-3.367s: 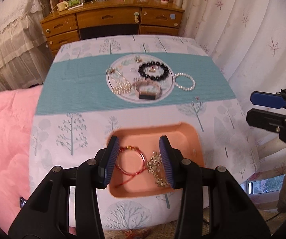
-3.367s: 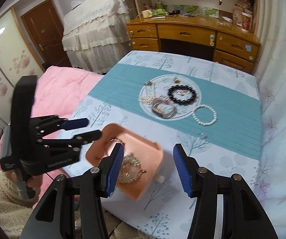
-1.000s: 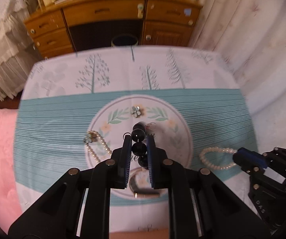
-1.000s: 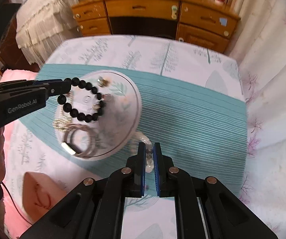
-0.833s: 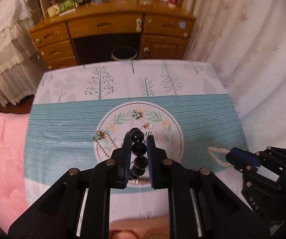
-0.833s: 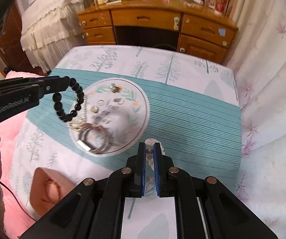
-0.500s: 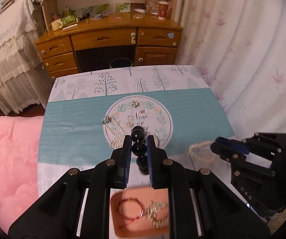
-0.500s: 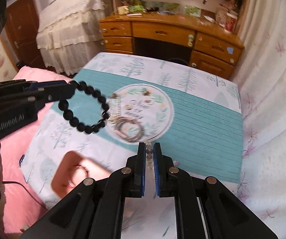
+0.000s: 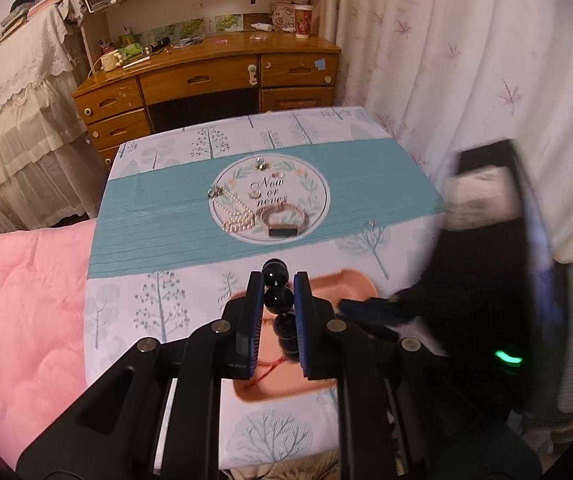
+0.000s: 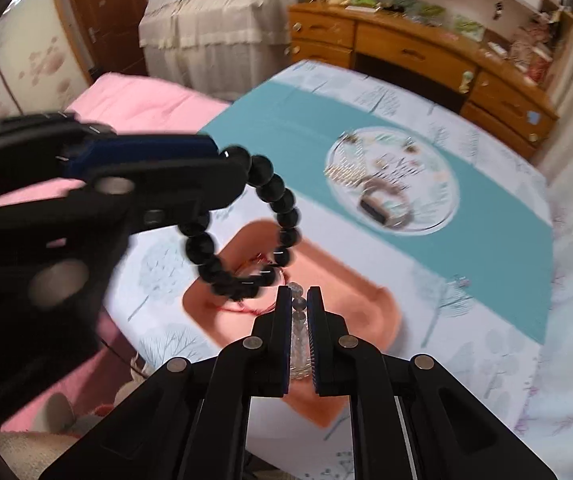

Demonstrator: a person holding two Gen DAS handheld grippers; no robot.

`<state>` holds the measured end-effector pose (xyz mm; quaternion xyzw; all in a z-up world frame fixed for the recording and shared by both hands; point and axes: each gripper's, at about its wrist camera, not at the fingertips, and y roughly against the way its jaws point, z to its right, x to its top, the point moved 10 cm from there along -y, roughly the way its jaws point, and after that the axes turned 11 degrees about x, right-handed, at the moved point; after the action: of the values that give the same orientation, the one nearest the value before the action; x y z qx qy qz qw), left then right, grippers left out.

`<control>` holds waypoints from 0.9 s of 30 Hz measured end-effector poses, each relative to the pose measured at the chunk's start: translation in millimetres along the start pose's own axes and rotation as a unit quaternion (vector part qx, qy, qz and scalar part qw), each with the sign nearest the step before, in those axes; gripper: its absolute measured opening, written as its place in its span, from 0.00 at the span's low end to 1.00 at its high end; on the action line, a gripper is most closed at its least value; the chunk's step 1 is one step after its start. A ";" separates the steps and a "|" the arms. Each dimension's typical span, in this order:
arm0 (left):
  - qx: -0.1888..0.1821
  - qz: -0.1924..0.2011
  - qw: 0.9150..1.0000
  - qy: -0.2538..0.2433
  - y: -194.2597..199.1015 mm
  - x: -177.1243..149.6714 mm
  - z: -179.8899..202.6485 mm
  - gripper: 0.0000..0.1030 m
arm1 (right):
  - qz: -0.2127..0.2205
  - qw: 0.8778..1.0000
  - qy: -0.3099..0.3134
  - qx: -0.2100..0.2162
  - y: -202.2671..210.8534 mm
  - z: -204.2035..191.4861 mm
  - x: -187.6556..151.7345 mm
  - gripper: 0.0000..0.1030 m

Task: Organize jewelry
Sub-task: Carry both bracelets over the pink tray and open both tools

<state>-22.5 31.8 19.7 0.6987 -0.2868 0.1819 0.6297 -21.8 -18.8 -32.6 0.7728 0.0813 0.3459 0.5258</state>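
A table under a tree-print cloth (image 9: pixel 158 312) with a teal band carries a round printed plate (image 9: pixel 318 184) and, nearer us, a peach tray (image 10: pixel 370 312)

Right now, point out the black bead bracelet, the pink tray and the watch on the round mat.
black bead bracelet (image 10: pixel 282 200), right wrist view, a bead on its far arc.
pink tray (image 10: pixel 350 280), right wrist view, far rim.
watch (image 9: pixel 282 231), left wrist view, its dark face.
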 end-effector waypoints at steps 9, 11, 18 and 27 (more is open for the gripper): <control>-0.018 -0.023 1.000 -0.007 -14.6 -26.8 12.8 0.12 | -0.022 0.995 -0.086 -0.043 -39.8 53.2 -25.7 0.15; -0.023 -0.026 0.999 -0.010 -18.6 -29.1 19.6 0.12 | -0.016 0.995 -0.094 -0.042 -34.1 53.3 -34.0 0.15; -0.042 -0.039 0.998 -0.018 -42.1 -26.8 42.7 0.12 | -0.002 0.993 -0.104 -0.054 -15.2 62.1 -42.8 0.19; 0.010 -0.093 0.995 -0.046 -116.7 -53.8 24.0 0.12 | 0.009 0.992 -0.108 -0.067 0.6 73.6 -41.3 0.23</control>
<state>7.0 22.4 -107.3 0.7360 -0.2470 0.0928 0.6235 -7.1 -95.0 -65.9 0.7696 -0.0061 0.2697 0.5788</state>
